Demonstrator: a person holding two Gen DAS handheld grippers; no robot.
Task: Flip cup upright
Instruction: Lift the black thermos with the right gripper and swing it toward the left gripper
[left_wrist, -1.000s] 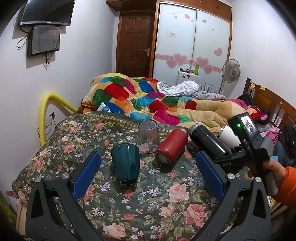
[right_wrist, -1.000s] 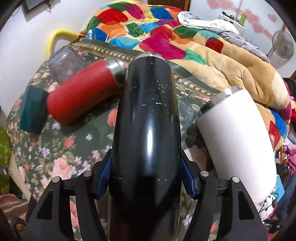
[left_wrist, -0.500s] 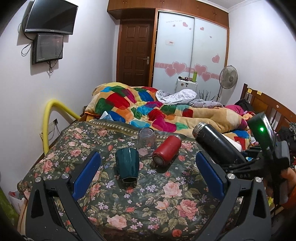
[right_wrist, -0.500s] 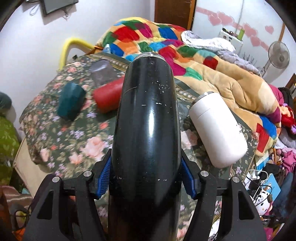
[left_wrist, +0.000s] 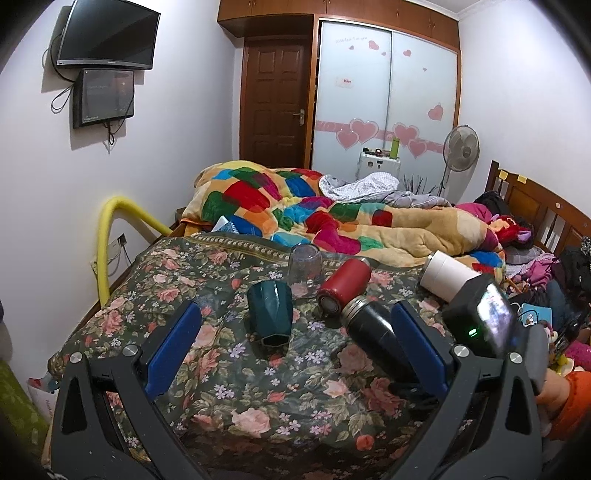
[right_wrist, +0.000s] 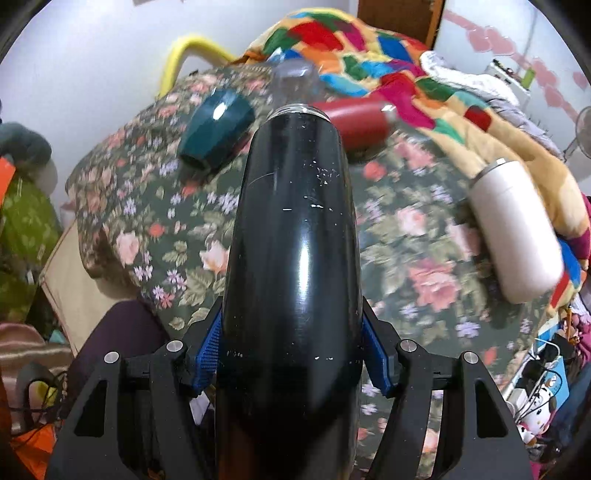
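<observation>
My right gripper (right_wrist: 291, 358) is shut on a black flask (right_wrist: 291, 258), held tilted above the floral bedspread (right_wrist: 424, 236); the flask also shows in the left wrist view (left_wrist: 373, 332), with its steel mouth up and to the left. My left gripper (left_wrist: 295, 339) is open and empty above the bedspread's near part. A dark green cup (left_wrist: 270, 312) stands mouth down. A clear glass (left_wrist: 304, 264) stands mouth down behind it. A red flask (left_wrist: 343, 286) and a white tumbler (left_wrist: 448, 278) lie on their sides.
A colourful quilt (left_wrist: 314, 218) is heaped behind the cups. A yellow rail (left_wrist: 110, 229) runs along the bed's left side. A wooden headboard (left_wrist: 535, 214) and cluttered clothes are at the right. The bedspread (left_wrist: 258, 398) drops off at its near and left edges.
My right gripper has lifted the black flask higher and swung it left over the bedspread, away from the white tumbler. The left gripper has pulled back and risen, still open.
</observation>
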